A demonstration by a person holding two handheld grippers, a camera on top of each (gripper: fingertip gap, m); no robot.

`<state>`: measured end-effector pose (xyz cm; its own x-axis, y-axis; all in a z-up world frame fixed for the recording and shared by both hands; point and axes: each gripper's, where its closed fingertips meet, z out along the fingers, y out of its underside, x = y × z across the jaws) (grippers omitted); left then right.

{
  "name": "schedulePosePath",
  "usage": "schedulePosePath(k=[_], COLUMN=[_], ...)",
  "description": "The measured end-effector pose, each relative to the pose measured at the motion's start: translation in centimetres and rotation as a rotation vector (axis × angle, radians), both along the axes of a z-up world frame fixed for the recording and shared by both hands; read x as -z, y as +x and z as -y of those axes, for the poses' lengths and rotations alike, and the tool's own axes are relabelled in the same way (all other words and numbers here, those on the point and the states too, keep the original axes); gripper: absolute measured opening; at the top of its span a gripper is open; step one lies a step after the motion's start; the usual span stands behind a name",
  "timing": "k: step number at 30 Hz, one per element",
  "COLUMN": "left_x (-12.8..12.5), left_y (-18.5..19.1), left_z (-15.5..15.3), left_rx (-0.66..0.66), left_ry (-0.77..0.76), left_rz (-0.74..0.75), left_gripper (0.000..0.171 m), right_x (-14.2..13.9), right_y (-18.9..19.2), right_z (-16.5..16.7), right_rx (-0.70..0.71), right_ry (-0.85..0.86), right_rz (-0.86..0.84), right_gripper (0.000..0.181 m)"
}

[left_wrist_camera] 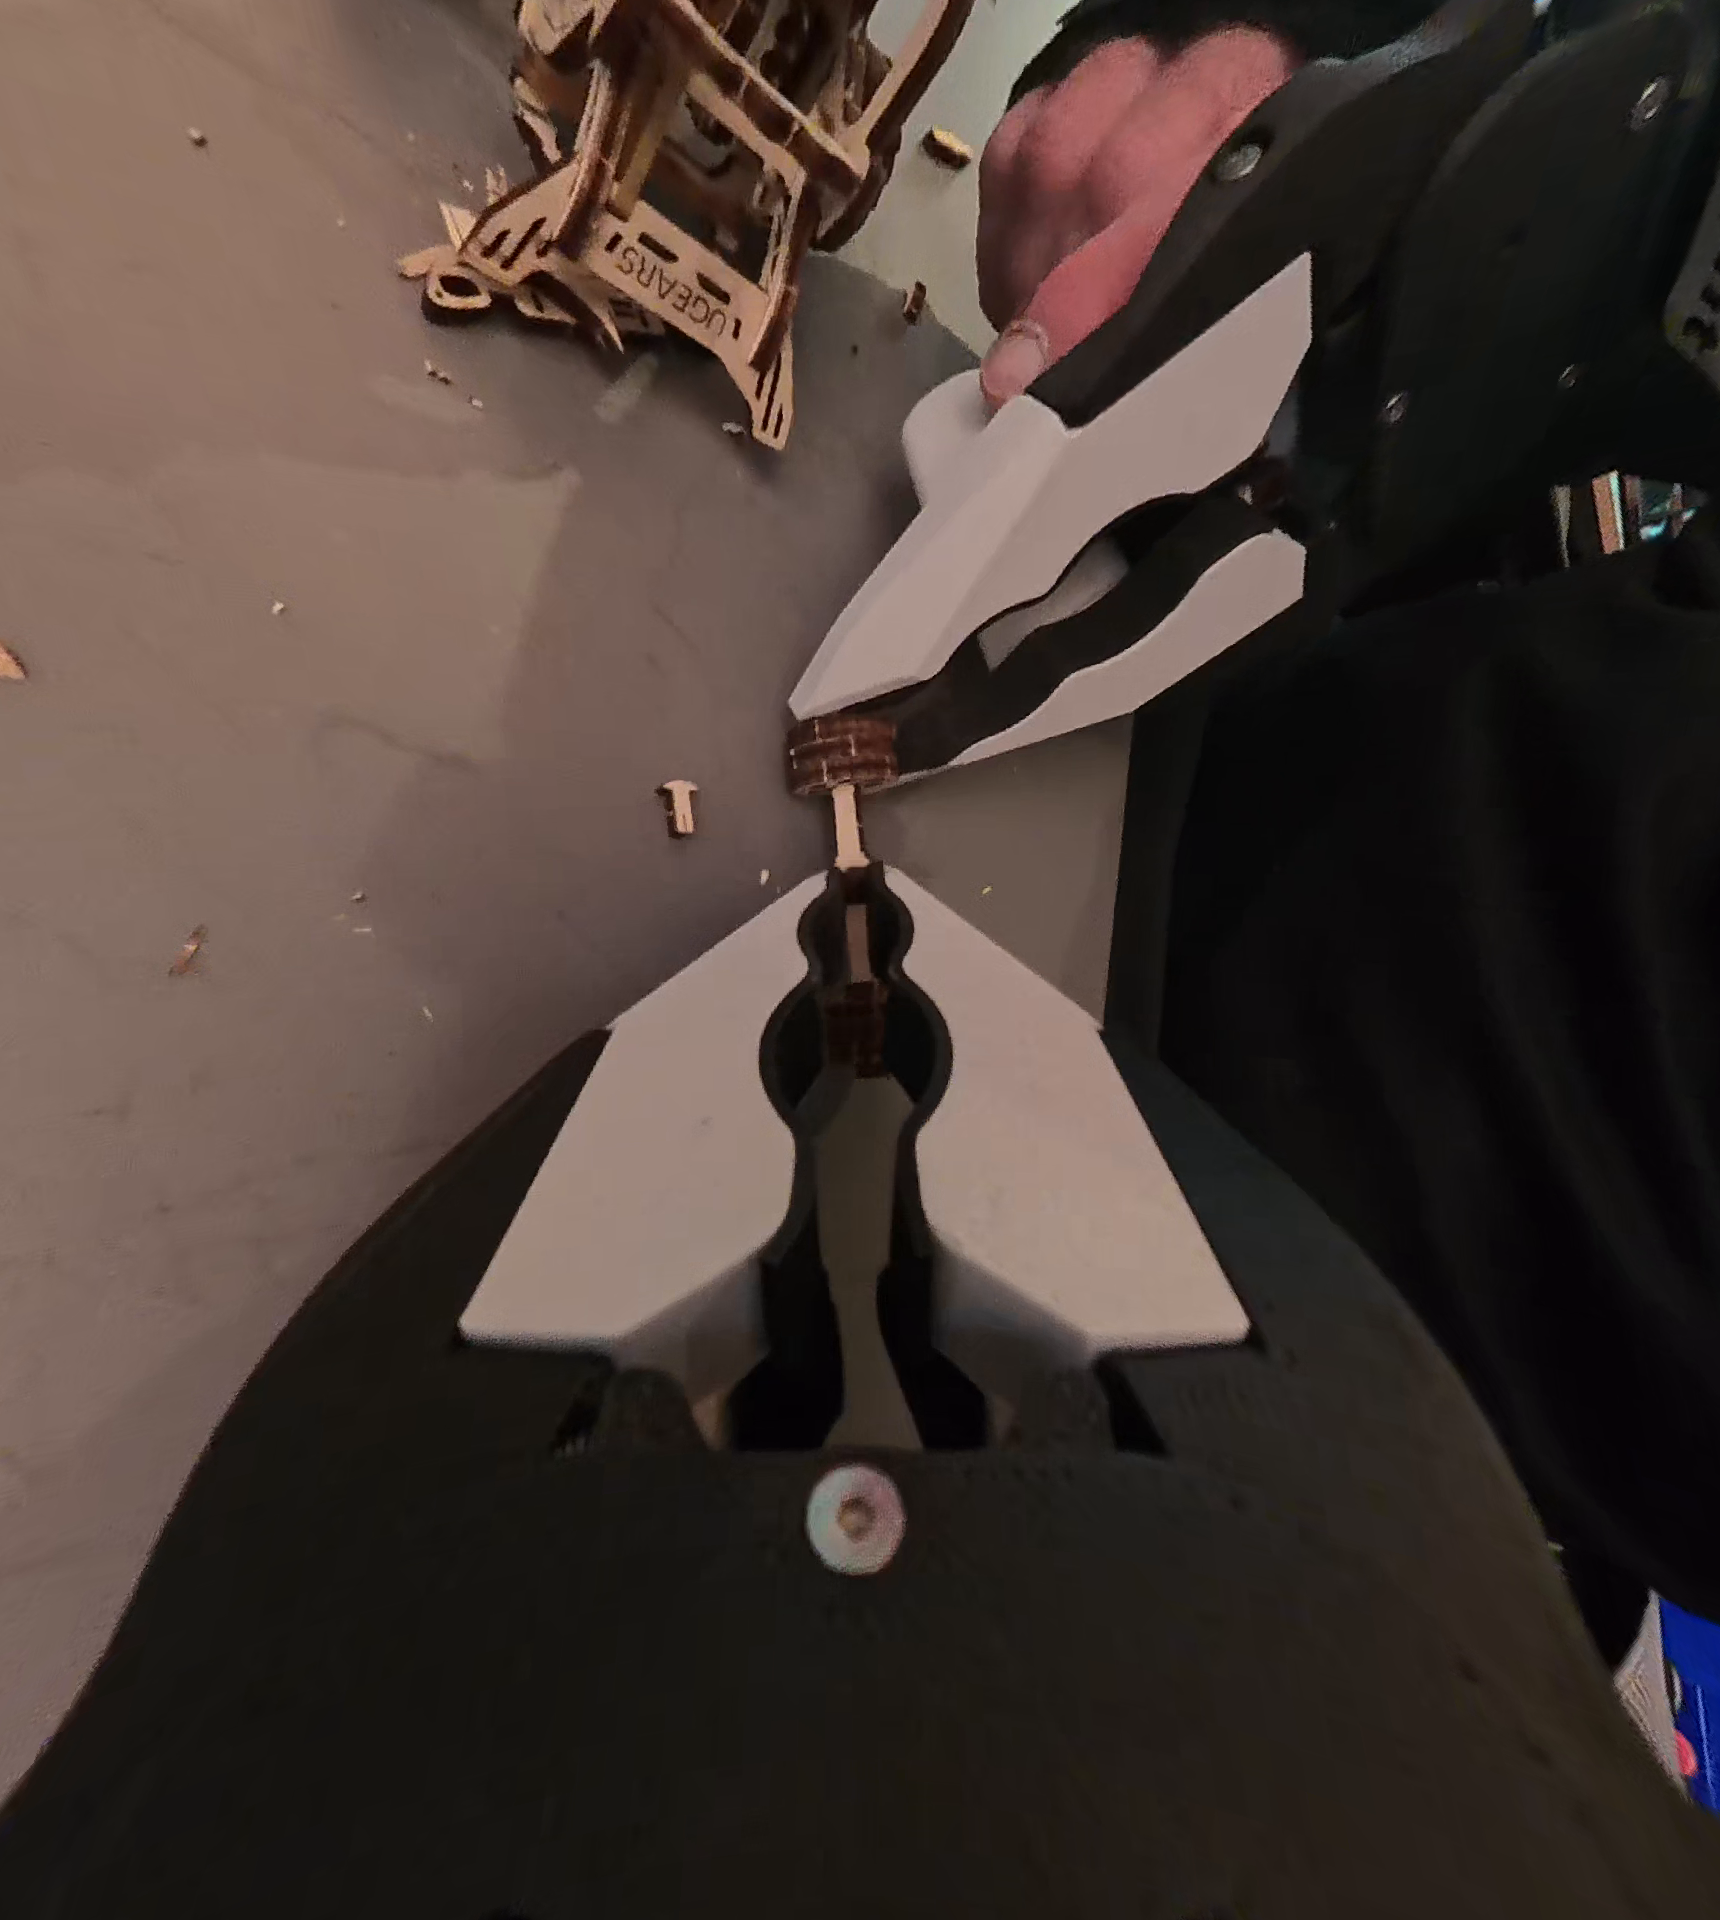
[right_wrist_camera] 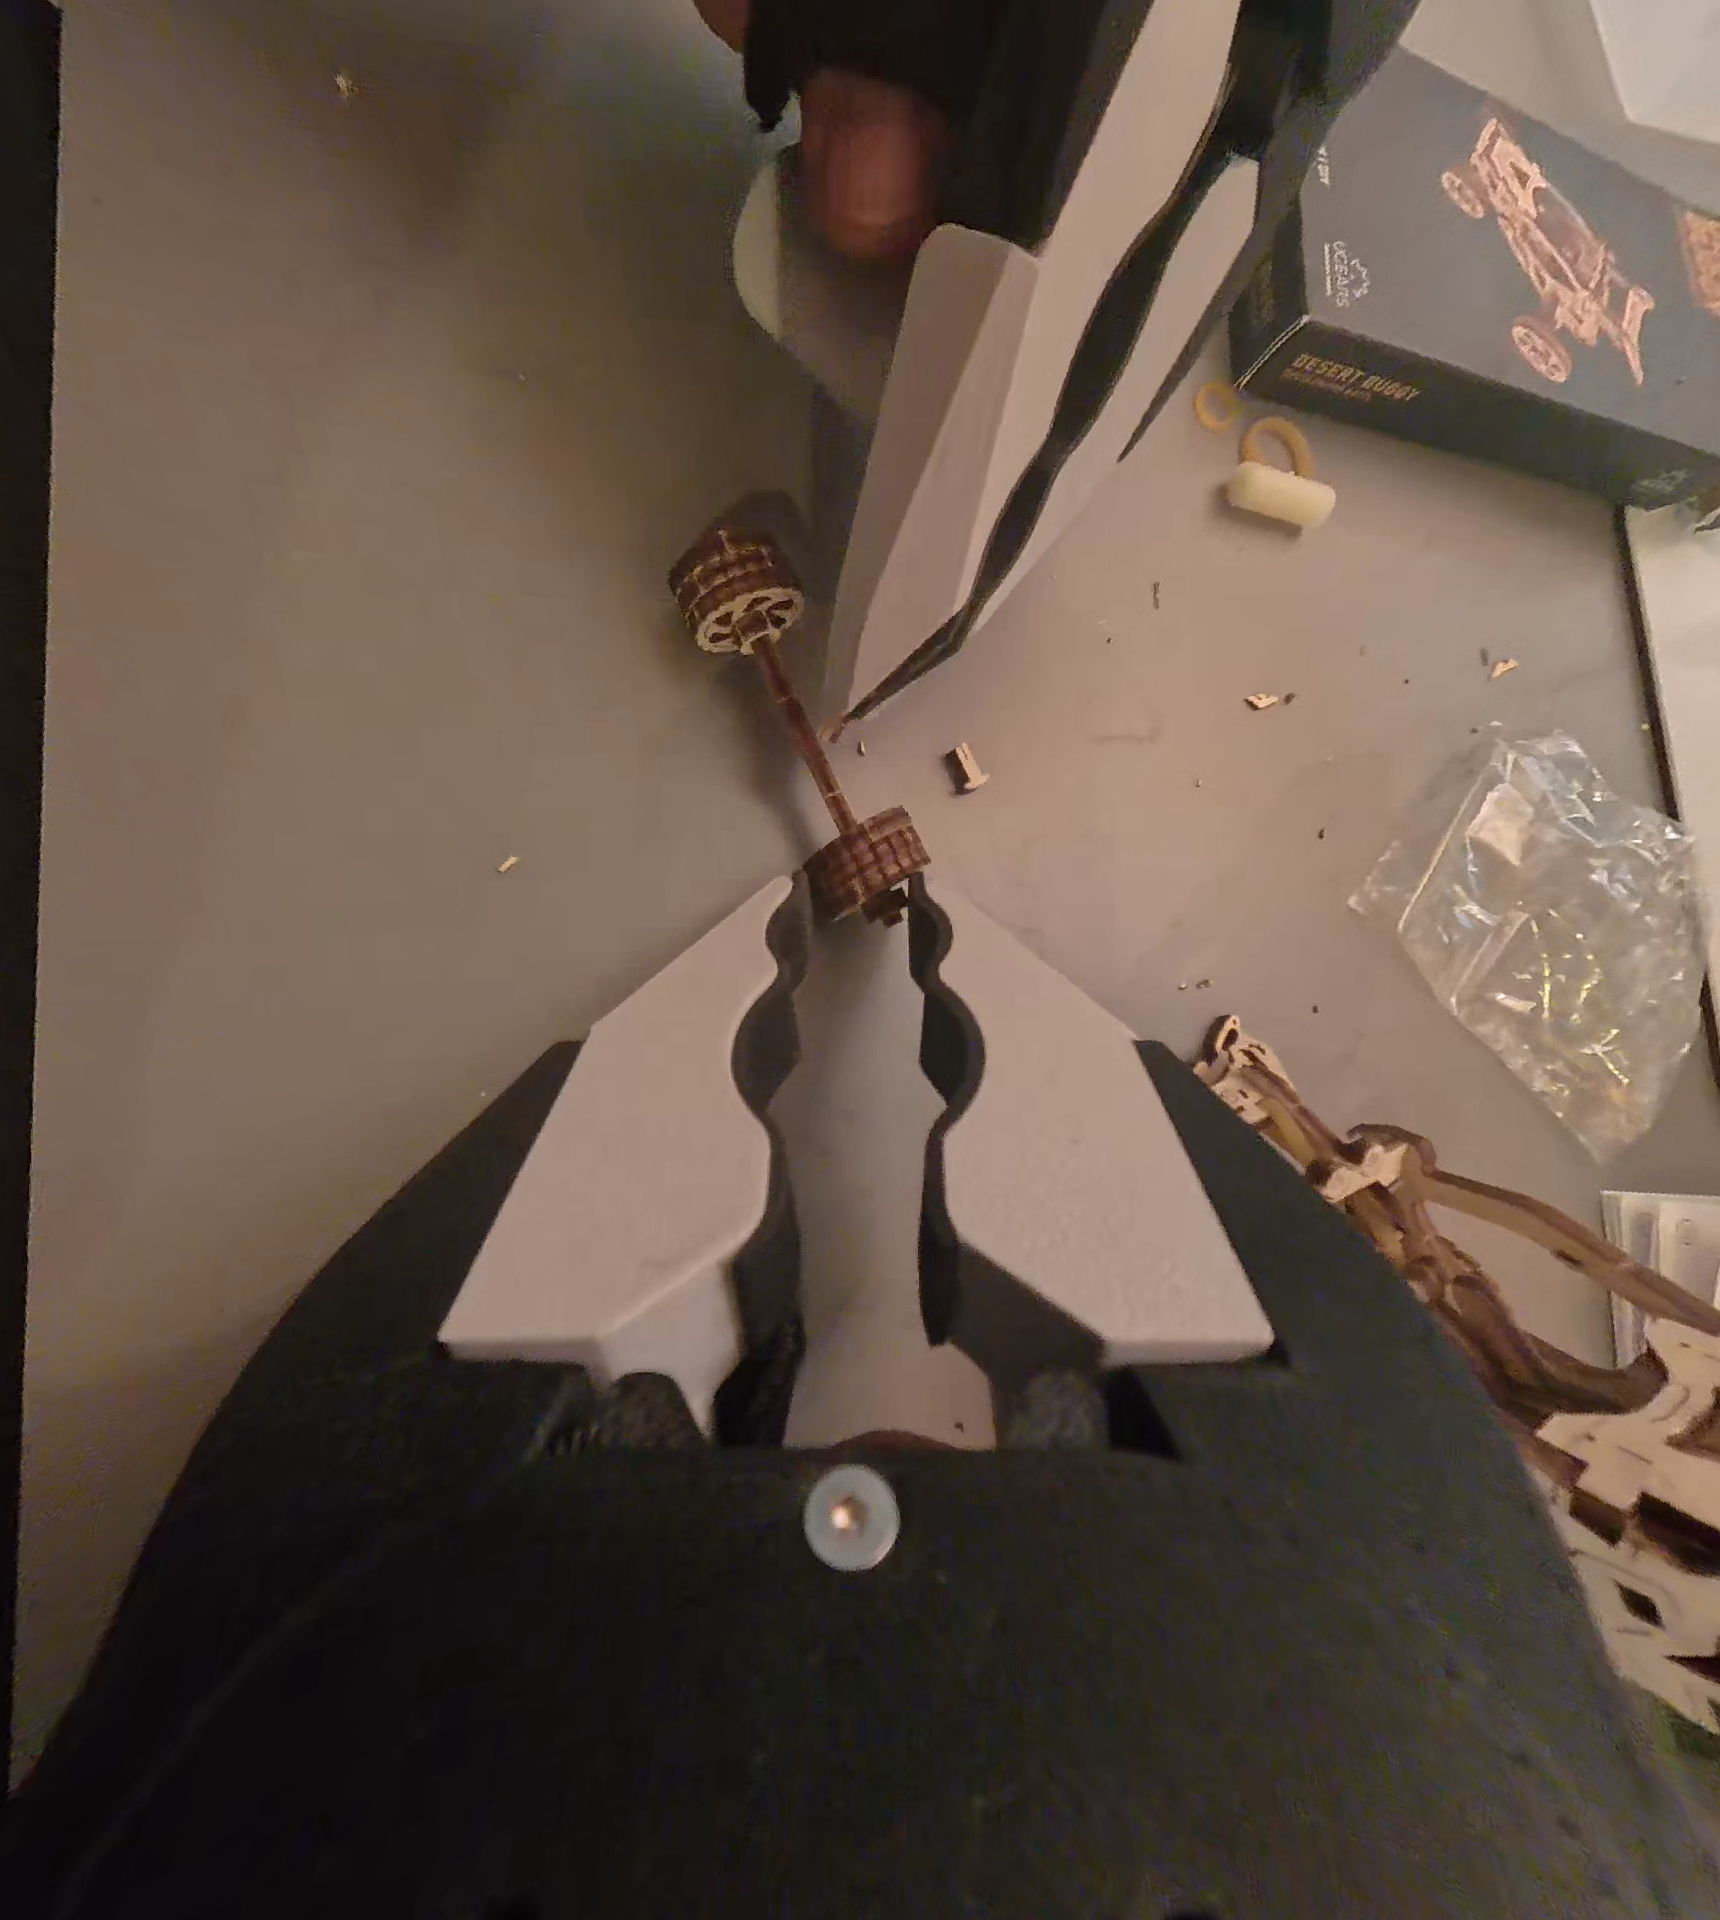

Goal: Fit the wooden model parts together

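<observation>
A small wooden axle [right_wrist_camera: 802,717] carries a brown wheel at each end and is held above the grey table. My right gripper [right_wrist_camera: 856,902] is shut on the near wheel [right_wrist_camera: 866,868]. The far wheel [right_wrist_camera: 736,603] is free. My left gripper [right_wrist_camera: 840,722] comes down from the top of this view, its tips at the middle of the axle. In the left wrist view my left gripper [left_wrist_camera: 854,878] is shut on the axle [left_wrist_camera: 845,831], with one wheel [left_wrist_camera: 856,1029] showing between its fingers. The right gripper [left_wrist_camera: 840,727] pinches the other wheel [left_wrist_camera: 840,753].
A part-built wooden buggy frame [left_wrist_camera: 690,208] stands nearby and also shows in the right wrist view [right_wrist_camera: 1458,1299]. A dark kit box [right_wrist_camera: 1500,291], a clear plastic bag [right_wrist_camera: 1531,935], a white block with rings [right_wrist_camera: 1277,499], a loose wooden peg [right_wrist_camera: 962,767] and chips lie on the table. My left and right fingertips are right by each other.
</observation>
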<state>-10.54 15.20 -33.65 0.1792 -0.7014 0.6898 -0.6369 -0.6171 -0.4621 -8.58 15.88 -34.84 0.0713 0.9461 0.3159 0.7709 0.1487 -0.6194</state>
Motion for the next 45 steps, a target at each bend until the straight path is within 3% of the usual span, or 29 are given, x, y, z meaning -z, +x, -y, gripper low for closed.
schedulePosePath(k=[14,25,38,45], left_x=[0.2,0.2,0.3,0.4], left_y=[-0.2,-0.3,-0.2,0.2], left_z=[0.6,1.1,1.1,0.8], left_rx=[0.168,0.208,0.063,0.093], left_ry=[-0.083,-0.204,-0.210,-0.222], left_rz=[-0.098,-0.224,-0.264,-0.290], left_gripper=[0.000,0.000,0.000,0.000], right_x=[-0.1,-0.1,-0.1,-0.1], right_y=[-0.1,-0.3,-0.3,-0.3], right_z=[0.1,0.2,0.2,0.2], right_rx=[-0.019,-0.009,0.038,0.044], right_ry=[0.078,0.112,0.119,0.132], right_rz=[0.018,0.039,0.049,0.061], right_gripper=[0.016,0.016,0.016,0.016])
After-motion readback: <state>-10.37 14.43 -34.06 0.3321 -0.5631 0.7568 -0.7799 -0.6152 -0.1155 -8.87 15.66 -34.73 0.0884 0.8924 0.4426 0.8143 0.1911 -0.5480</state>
